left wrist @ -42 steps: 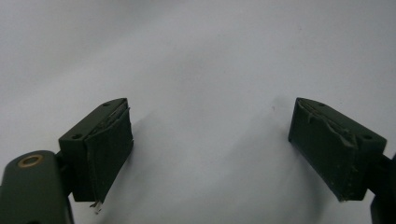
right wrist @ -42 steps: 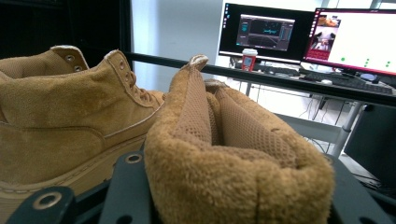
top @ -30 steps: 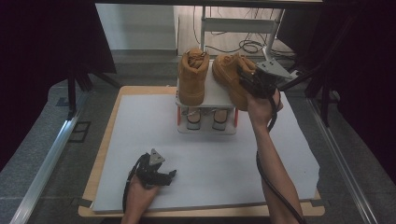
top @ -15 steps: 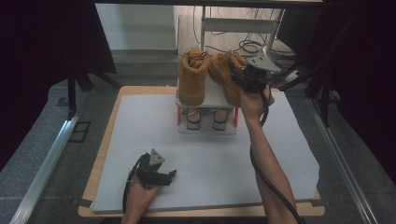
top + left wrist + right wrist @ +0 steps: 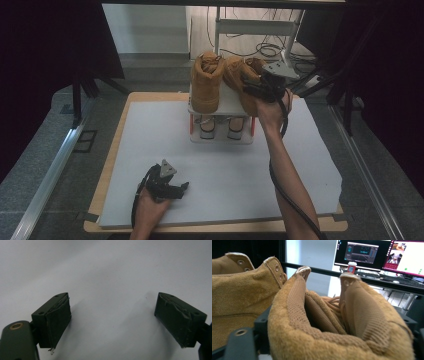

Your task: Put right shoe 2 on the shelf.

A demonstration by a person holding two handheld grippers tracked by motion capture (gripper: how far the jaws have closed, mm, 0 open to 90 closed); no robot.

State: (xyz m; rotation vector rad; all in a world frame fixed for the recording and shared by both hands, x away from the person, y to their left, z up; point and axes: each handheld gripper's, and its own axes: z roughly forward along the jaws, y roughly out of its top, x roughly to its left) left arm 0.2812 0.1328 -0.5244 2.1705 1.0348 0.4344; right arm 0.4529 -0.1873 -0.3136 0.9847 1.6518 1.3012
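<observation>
No brand, label or legible writing shows on either boot. The right boot (image 5: 246, 82) stands on the white rack (image 5: 227, 102) at the far side of the tabletop (image 5: 150, 130), beside the left boot (image 5: 206, 85). The right gripper (image 5: 256, 86) straddles its collar, jaws just opened, pads not visibly pressing. The left gripper (image 5: 181, 189) rests near, released and empty.

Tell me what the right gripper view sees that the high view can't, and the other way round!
Right gripper view: mesh lining inside the right boot, computer screens behind. High view: the left gripper resting open on the white sheet, and the rack. Both: the other boot, the right boot, and the right gripper, whose jaws have just been opening around that boot's collar.
</observation>
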